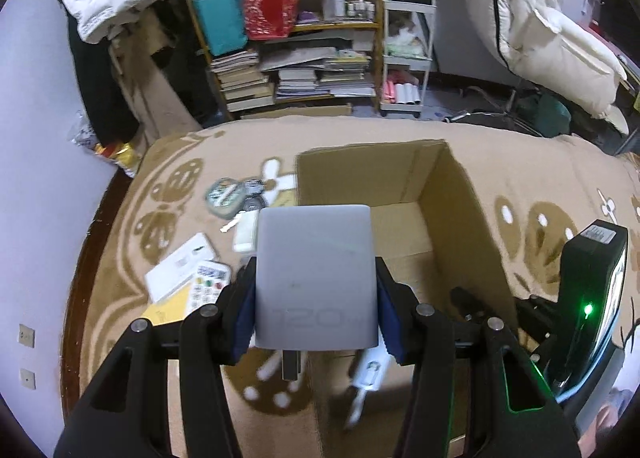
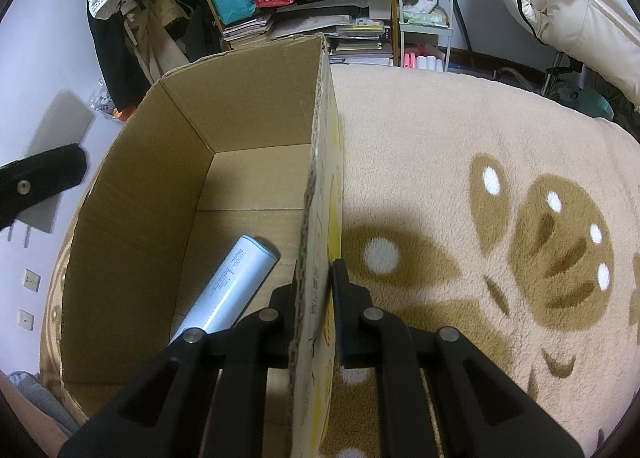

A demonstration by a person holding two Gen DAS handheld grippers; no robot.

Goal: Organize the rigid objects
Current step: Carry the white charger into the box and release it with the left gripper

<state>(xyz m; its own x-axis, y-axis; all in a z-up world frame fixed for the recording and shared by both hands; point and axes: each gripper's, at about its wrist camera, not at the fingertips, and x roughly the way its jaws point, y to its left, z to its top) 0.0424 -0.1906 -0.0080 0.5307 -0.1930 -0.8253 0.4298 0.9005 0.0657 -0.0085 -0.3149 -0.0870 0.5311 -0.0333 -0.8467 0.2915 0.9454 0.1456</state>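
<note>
While the left gripper (image 1: 316, 294) clamps a grey charger (image 1: 316, 278) above the blanket (image 1: 500, 162), cardboard box (image 1: 460, 218) sits at 1 o'clock; right gripper (image 2: 316, 294) pinches box's right wall, w/ pale-blue power bank (image 2: 232, 286) inside at 7 o'clock.

Both wrist cams look steeply down, close over the patterned beige fleece blanket (image 2: 460, 130). Left cam sits left of the open brown cardboard box (image 1: 460, 218); right cam at its right wall. Shared: box, cluttered wooden bookshelf (image 1: 288, 26).
</note>
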